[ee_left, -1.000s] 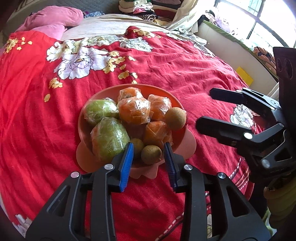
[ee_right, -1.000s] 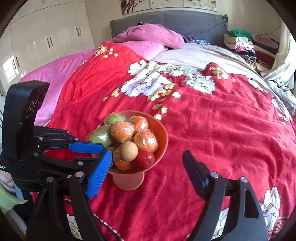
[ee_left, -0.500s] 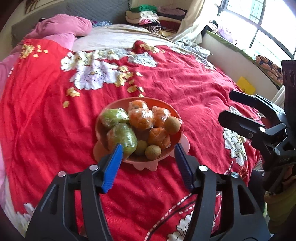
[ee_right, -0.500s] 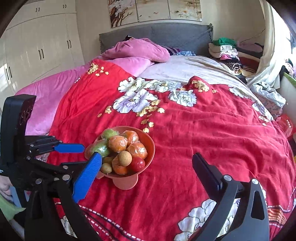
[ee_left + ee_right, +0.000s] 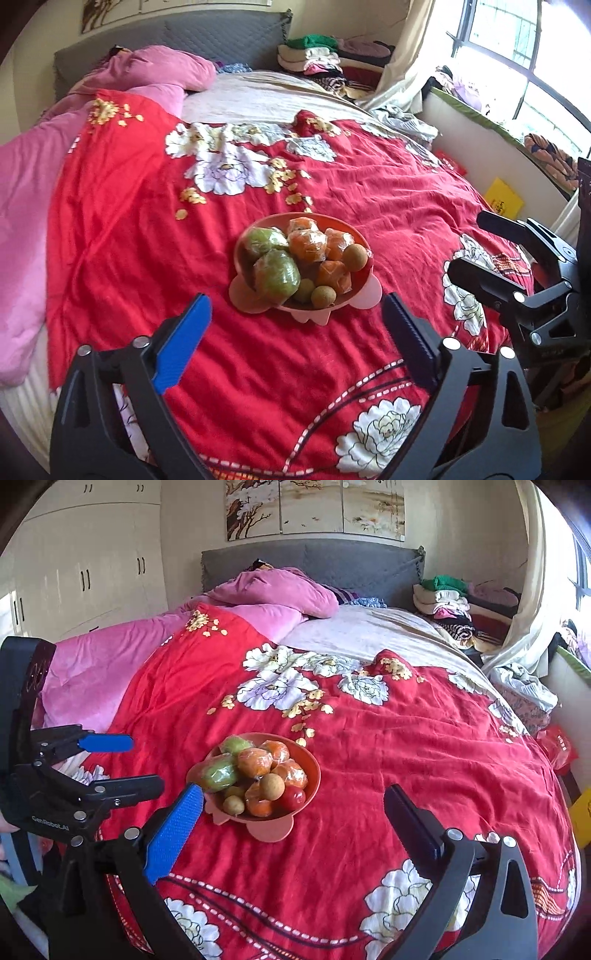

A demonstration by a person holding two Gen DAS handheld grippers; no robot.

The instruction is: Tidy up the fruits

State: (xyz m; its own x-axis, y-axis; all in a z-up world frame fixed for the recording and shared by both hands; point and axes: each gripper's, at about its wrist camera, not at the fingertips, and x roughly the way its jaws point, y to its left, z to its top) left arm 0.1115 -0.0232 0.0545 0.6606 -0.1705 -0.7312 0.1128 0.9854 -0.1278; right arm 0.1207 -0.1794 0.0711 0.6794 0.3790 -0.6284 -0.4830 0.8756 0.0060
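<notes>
An orange-pink fruit bowl (image 5: 357,236) stands on the red flowered bedspread; it also shows in the right wrist view (image 5: 312,766). It holds wrapped green fruits (image 5: 276,275), wrapped oranges (image 5: 307,243), small brown round fruits (image 5: 355,257) and a red fruit (image 5: 293,798). My left gripper (image 5: 295,336) is open and empty, a short way in front of the bowl. My right gripper (image 5: 293,825) is open and empty, in front of the bowl. Each gripper shows in the other's view, the right (image 5: 476,247) and the left (image 5: 144,762).
The red bedspread (image 5: 406,738) covers most of the bed. Pink quilt and pillow (image 5: 273,590) lie at the back left. Folded clothes (image 5: 443,598) are piled at the back right. A yellow item (image 5: 504,201) lies beside the bed on the right.
Both grippers have pulled back from the bowl, so it looks smaller. My left gripper's jaws have opened from narrow to wide. The fruits have not moved.
</notes>
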